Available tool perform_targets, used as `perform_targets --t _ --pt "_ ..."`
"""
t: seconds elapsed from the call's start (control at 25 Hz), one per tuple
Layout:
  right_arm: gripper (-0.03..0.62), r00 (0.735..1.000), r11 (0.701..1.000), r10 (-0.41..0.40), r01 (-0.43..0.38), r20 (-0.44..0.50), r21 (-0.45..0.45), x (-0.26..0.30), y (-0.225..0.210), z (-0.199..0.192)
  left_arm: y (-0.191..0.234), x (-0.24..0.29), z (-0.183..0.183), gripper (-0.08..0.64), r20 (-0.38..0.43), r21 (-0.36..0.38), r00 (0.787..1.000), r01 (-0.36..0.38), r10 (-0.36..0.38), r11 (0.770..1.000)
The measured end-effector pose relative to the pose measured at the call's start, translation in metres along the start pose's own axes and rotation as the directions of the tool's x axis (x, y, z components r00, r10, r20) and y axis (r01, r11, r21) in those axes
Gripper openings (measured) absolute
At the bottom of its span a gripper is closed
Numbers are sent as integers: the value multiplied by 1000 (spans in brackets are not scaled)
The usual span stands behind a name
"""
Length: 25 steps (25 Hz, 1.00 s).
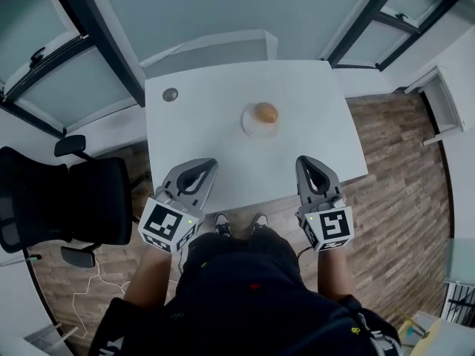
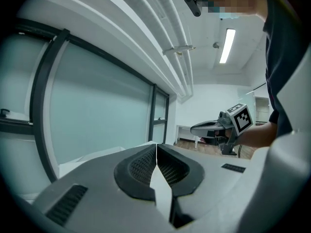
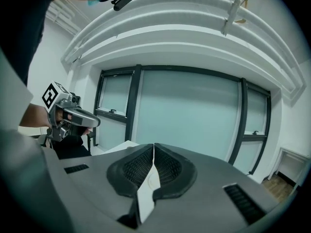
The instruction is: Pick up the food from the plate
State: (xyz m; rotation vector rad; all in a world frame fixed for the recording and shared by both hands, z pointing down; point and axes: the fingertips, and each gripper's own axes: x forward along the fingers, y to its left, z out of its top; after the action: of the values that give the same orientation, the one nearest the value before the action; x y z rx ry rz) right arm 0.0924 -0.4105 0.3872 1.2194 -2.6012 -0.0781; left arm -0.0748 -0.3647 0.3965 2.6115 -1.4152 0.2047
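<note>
Food, a round golden-brown bun (image 1: 266,112), sits on a white plate (image 1: 249,125) mid-frame on the white table (image 1: 208,117). Left gripper (image 1: 199,172) and right gripper (image 1: 310,170), lower frame, are both closed, empty.

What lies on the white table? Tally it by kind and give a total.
Plate: 1
Round orange-brown food item, on the plate: 1
Small grey round disc: 1
Total: 3
</note>
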Motion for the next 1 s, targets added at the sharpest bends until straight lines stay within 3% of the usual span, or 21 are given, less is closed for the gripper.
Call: perform_targets --t 0.36,0.52,0.68,0.72,0.8,1.0 --pt "25 984 984 178 -178 -22 3 82 -32 -11 36 13 0 23 -23 -48 974 -225 224 973" --pt "26 966 969 248 -247 -76 22 121 -62 -35 30 43 -1 23 -64 -64 961 -272 268 960" --pt "32 949 960 262 -275 -174 -54 169 -96 -77 21 79 -8 23 -166 -67 943 -301 287 951" --pt "62 941 955 275 -292 -198 -57 181 -99 -90 20 85 -11 23 -183 -72 938 -312 295 947" --pt "199 912 941 318 -338 -257 -34 205 -98 -118 22 93 -19 23 -170 -88 934 -331 314 939" --pt "299 850 914 365 -405 -380 -27 250 -87 -181 29 93 -46 23 -223 -126 905 -394 361 910"
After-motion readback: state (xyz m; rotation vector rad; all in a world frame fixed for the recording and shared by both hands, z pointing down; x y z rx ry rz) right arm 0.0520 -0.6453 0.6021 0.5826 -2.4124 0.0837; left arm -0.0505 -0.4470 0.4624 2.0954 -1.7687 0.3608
